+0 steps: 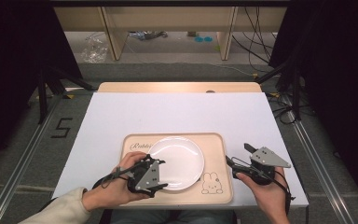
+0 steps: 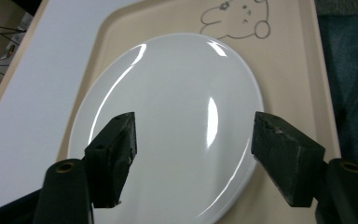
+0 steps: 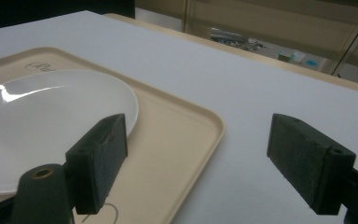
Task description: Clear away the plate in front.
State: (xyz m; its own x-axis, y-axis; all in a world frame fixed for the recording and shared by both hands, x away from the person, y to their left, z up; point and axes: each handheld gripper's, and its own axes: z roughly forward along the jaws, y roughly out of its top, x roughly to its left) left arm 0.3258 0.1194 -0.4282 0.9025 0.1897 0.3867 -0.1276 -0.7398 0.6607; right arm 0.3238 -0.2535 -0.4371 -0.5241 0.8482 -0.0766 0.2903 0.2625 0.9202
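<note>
Presently my left gripper [image 2: 193,154] stands open above the white plate [image 2: 168,107] on the tray [image 2: 298,70], nothing between its fingers; my right gripper [image 3: 196,158] also gapes empty.

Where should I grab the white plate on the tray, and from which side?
Take the plate by its thin raised rim, at the edge nearest the person, where the left tongs already hover open. Come in low and nearly level from that near-left side, one jaw over the rim and one under. The plate is wide, shallow and glossy, lying flat on the tray, so only the rim offers a hold.
</note>
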